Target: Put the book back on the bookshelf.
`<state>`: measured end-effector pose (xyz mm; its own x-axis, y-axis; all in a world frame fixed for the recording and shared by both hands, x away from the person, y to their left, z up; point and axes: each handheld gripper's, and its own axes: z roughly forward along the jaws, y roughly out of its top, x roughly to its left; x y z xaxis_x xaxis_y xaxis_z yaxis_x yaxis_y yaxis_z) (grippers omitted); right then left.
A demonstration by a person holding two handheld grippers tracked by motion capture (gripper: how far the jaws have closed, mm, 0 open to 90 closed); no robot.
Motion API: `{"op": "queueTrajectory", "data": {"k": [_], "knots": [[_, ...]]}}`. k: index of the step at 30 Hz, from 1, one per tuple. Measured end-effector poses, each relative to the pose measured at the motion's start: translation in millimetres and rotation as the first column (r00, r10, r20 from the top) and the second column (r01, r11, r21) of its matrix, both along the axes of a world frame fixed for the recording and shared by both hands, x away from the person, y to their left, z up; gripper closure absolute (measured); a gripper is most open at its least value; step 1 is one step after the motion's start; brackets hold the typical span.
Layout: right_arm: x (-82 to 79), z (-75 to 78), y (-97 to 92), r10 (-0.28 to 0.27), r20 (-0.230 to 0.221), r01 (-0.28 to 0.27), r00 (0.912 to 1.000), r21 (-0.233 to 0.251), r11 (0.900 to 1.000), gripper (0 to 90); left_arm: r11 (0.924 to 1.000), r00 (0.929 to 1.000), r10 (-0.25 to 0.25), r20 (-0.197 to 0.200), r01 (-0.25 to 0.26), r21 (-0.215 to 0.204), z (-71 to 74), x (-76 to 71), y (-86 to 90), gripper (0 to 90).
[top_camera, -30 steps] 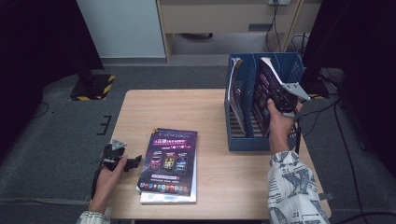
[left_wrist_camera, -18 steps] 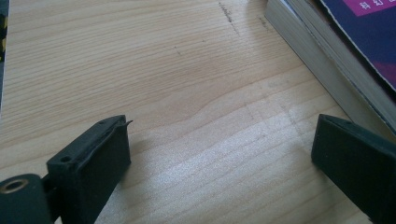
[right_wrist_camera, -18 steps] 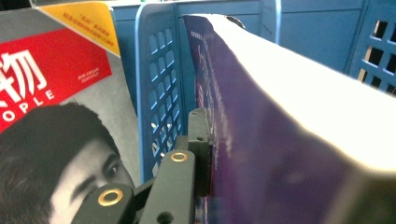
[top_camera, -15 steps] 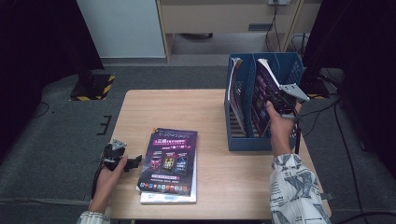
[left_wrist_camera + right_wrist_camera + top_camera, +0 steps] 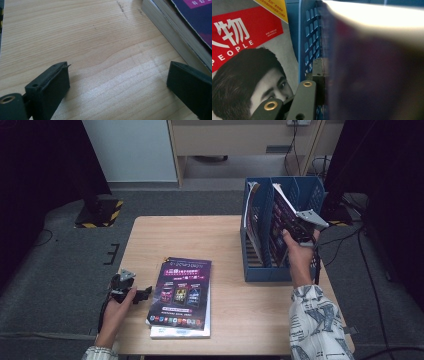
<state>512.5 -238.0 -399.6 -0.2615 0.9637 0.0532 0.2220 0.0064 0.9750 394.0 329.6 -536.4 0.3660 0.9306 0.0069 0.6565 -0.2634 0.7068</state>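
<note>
At the table's right stands a blue file holder [image 5: 260, 270] with upright magazines in it. My right gripper [image 5: 296, 231] reaches into it from above and is shut on a purple-covered magazine [image 5: 279, 217] that leans in a middle slot. In the right gripper view one jaw presses the purple magazine [image 5: 374, 75] beside the holder's blue mesh divider [image 5: 308, 37]; the other jaw is hidden behind the cover. At the table's left front my left gripper [image 5: 142, 293] lies open on the wood, just left of a stack of magazines [image 5: 182, 292]. Nothing is between its jaws [image 5: 117, 77].
A magazine with a red title block [image 5: 244, 50] stands in the holder's leftmost slot [image 5: 252, 217]. The stack's edge [image 5: 175, 30] lies close to the left gripper's far jaw. Bare wood [image 5: 165, 240] lies between stack and holder. Cables trail on the floor at right.
</note>
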Motion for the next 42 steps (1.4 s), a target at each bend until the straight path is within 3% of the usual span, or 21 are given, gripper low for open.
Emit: {"op": "queueTrajectory", "data": {"k": [14,22,30,35,42], "knots": [[-1.0,5.6,4.2,-0.138,0.051,0.141,0.9892,-0.061,0.9882,82.8,1.0,1.0,-0.001,0.0,0.001,0.0,0.0,0.1,0.0,3.9],[1.1,-0.4,3.1,-0.19,0.044,0.192,0.9808,-0.065,0.9792,82.7,1.0,1.0,-0.004,0.0,0.004,0.001,0.0,0.4,-0.5,3.8],[-0.1,-1.8,8.6,-0.191,0.043,0.194,0.9806,-0.086,0.9772,82.6,1.0,1.0,-0.005,-0.001,0.005,0.001,0.0,0.7,-0.7,3.5],[-1.7,-2.0,18.8,-0.166,0.04,0.169,0.9854,-0.113,0.9791,82.0,1.0,1.0,-0.006,-0.001,0.006,0.001,0.0,0.7,-1.1,3.5],[-3.2,-3.0,30.8,-0.126,0.031,0.129,0.9915,-0.113,0.9851,81.2,1.0,1.0,-0.006,-0.001,0.006,0.001,-0.1,0.7,-1.1,3.6]]}}
